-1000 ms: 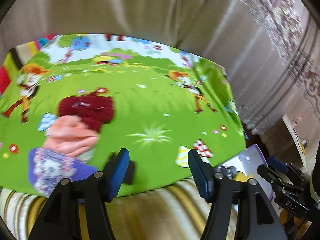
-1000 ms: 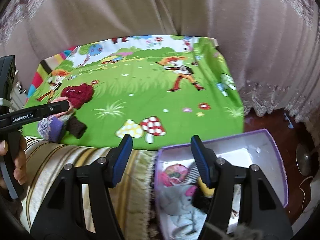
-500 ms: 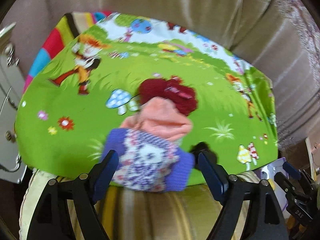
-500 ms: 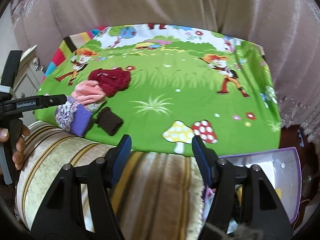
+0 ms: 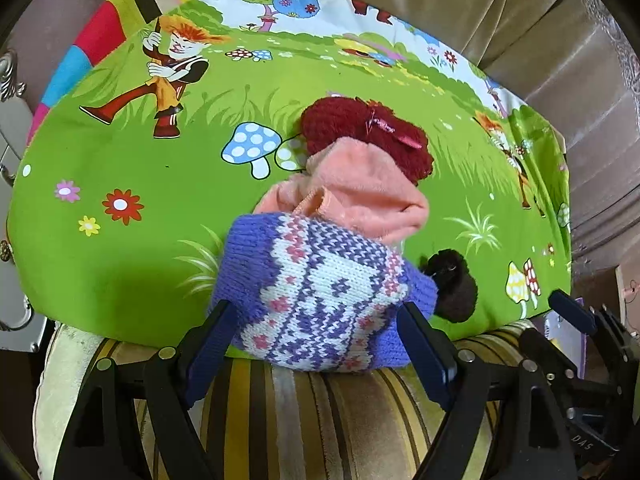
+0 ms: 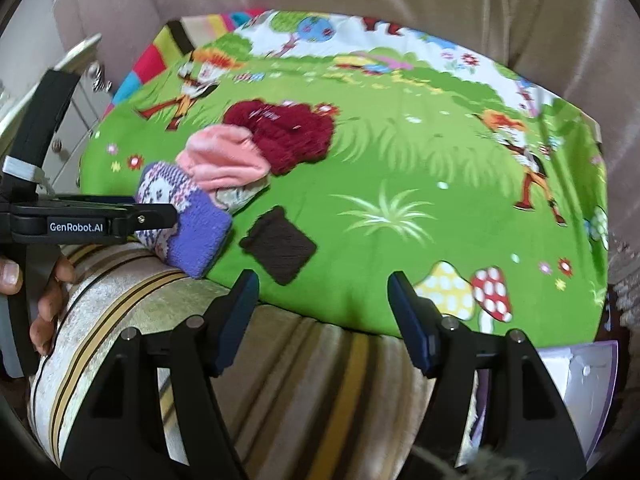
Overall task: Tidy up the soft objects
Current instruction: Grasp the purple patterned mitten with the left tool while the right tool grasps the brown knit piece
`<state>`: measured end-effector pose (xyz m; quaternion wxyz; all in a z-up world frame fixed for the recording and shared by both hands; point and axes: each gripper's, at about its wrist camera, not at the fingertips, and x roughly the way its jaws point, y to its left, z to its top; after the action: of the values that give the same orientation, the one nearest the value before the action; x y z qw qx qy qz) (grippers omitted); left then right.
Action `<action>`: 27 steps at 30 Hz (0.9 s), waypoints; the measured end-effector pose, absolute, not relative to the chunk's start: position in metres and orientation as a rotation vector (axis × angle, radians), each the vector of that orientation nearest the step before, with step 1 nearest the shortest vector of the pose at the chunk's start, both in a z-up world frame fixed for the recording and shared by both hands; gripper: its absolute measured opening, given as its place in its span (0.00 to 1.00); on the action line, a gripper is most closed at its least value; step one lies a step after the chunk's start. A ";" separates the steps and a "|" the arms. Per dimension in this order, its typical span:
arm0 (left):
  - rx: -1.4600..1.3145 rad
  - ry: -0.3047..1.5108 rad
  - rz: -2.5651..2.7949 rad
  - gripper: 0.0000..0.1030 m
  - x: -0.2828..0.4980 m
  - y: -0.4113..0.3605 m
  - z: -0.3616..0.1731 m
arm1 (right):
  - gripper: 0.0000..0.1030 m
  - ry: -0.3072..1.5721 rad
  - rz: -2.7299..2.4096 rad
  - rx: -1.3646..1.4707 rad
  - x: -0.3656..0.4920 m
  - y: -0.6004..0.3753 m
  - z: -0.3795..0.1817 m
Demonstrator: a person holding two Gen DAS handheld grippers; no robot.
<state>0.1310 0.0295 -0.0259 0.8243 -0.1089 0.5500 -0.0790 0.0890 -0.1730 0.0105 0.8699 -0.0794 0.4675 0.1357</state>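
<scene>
A pile of soft pieces lies on the green cartoon cloth (image 5: 140, 220): a dark red knit (image 5: 368, 136), a pink fleece piece (image 5: 368, 192) and a purple patterned knit (image 5: 320, 300) at the front edge. My left gripper (image 5: 316, 340) is open, with its jaws wide around the purple knit; whether the pads touch it I cannot tell. A dark brown piece (image 6: 280, 246) lies flat just beyond my right gripper (image 6: 320, 316). Its jaws are opening and hold nothing. In the right wrist view, one of the left gripper's fingers (image 6: 152, 216) lies across the purple knit (image 6: 188, 216).
The cloth covers a striped cushion (image 6: 300, 380) whose edge runs under both grippers. A purple-rimmed box (image 6: 588, 380) stands low at the right. Beige curtains hang behind. A white cabinet (image 5: 12, 160) is at the left. A hand (image 6: 44, 300) holds the left gripper's handle.
My left gripper came down over the pile and widened, so the purple knit now sits between its fingers. My right gripper swung left from above the box to the brown piece.
</scene>
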 end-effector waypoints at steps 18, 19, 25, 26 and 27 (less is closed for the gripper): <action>-0.181 1.109 -0.184 0.14 0.125 0.028 -0.024 | 0.69 1.084 0.330 -0.258 0.127 -0.133 -0.030; -0.198 1.101 -0.192 0.13 0.124 0.030 -0.022 | 0.69 1.087 0.330 -0.260 0.129 -0.132 -0.030; -0.309 1.054 -0.230 0.11 0.119 0.044 -0.016 | 0.69 1.106 0.337 -0.269 0.138 -0.126 -0.036; -0.319 1.045 -0.235 0.11 0.118 0.045 -0.015 | 0.69 1.108 0.339 -0.271 0.139 -0.125 -0.037; -0.331 1.033 -0.241 0.11 0.116 0.047 -0.013 | 0.69 1.110 0.340 -0.271 0.140 -0.124 -0.038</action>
<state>0.1160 0.0469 -0.0131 0.8495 -0.1572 0.4905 -0.1143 0.1397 -0.1243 -0.0381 0.8275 -0.1275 0.5228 0.1600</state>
